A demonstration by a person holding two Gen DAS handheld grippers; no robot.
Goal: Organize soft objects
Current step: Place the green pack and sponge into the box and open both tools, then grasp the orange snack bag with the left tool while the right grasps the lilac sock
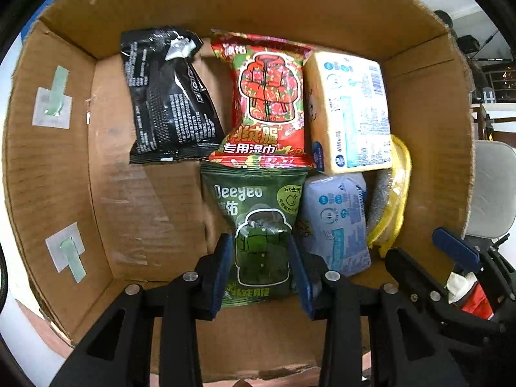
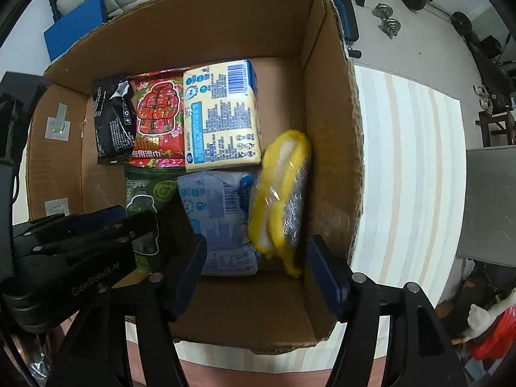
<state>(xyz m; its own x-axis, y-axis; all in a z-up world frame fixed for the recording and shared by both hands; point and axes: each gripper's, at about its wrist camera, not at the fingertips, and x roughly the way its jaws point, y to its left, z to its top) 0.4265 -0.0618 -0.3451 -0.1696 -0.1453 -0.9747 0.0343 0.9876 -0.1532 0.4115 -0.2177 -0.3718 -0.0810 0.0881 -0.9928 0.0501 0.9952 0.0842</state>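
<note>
An open cardboard box holds several soft packs. A green wipes pack lies at the front, between the pads of my left gripper, whose jaws stand apart around its lower end. Behind it lie a red wipes pack and a black pack. A yellow tissue pack and a pale blue tissue pack lie to the right. A wrapped yellow sponge leans on the right wall. My right gripper is open and empty above the box's front.
The box sits on a white striped tabletop. The box floor's left part is bare cardboard. Dumbbells and furniture stand on the floor beyond. A red and white object lies at the right edge.
</note>
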